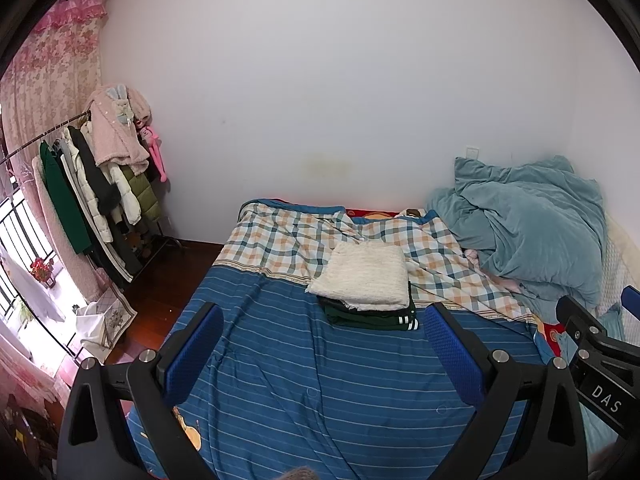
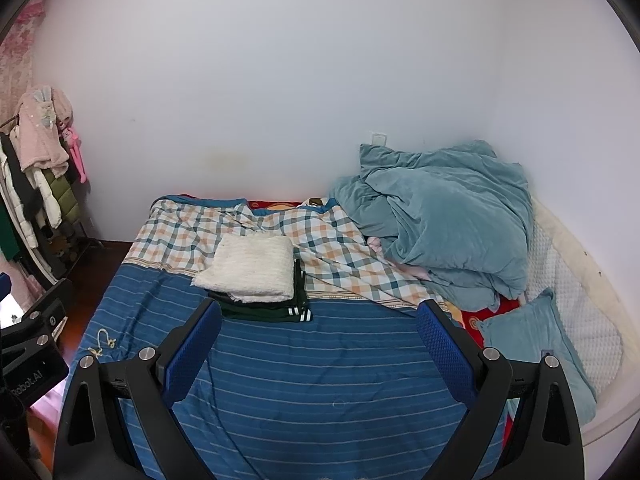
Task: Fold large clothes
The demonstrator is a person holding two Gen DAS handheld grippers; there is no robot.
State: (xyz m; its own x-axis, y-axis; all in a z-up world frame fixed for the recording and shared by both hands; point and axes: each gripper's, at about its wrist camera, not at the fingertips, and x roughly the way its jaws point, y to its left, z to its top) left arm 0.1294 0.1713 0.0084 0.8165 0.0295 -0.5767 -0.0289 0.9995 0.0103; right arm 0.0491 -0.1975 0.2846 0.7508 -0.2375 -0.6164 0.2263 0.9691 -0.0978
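A folded cream knit garment (image 1: 366, 276) lies on top of a folded dark green garment with white stripes (image 1: 372, 318) in the middle of the bed; the stack also shows in the right wrist view, cream (image 2: 250, 274) over green (image 2: 268, 312). My left gripper (image 1: 322, 320) is open and empty, held above the blue striped bedspread (image 1: 304, 392), short of the stack. My right gripper (image 2: 318, 318) is open and empty, above the same bedspread (image 2: 320, 380), the stack just beyond its left finger. The right gripper's body shows at the left wrist view's right edge (image 1: 592, 360).
A rumpled teal duvet (image 2: 448, 216) is heaped at the bed's far right, with a teal pillow (image 2: 532, 332) beside it. A plaid sheet (image 1: 288, 240) covers the far part of the bed. A clothes rack with coats (image 1: 104, 200) stands at the left by the window.
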